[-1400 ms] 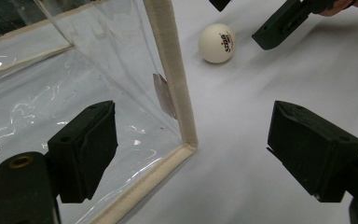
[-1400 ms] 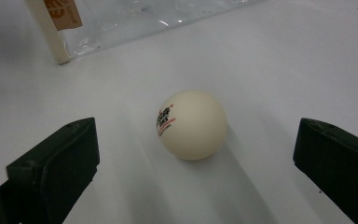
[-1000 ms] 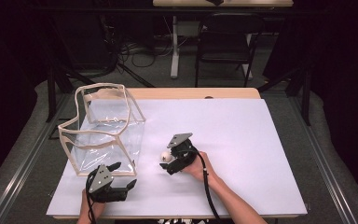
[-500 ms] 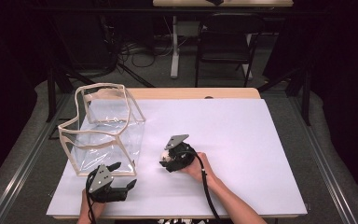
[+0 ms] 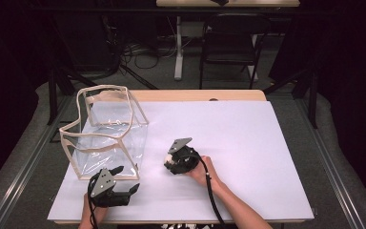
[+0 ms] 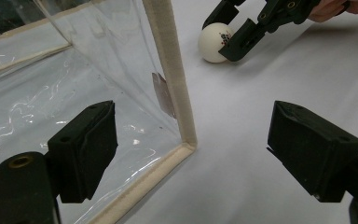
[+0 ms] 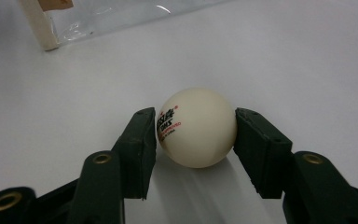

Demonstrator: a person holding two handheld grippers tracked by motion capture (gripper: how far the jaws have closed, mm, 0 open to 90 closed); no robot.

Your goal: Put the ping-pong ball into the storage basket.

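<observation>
A white ping-pong ball (image 7: 200, 116) with red and black print rests on the white table sheet (image 5: 248, 143). My right gripper (image 7: 196, 128) is shut on it, a black pad pressed against each side; its jaws have just been closing with the ball between them. In the high view the ball (image 5: 168, 157) peeks out at the tip of the right gripper (image 5: 170, 163). My left gripper (image 6: 193, 121) is open, its jaws straddling the near corner seam of a clear bag (image 6: 168, 70). It lies near the table's front left edge (image 5: 125, 179).
The clear, beige-trimmed bag (image 5: 100, 149) stands open-topped at the table's left, a hand's width from the ball. A wooden strip (image 5: 195, 95) edges the far side. A black chair (image 5: 228, 38) and cables sit on the floor beyond the table.
The right gripper's jaws have drawn in onto the ball. Both hands stay where they were, and the bag has not shifted.
</observation>
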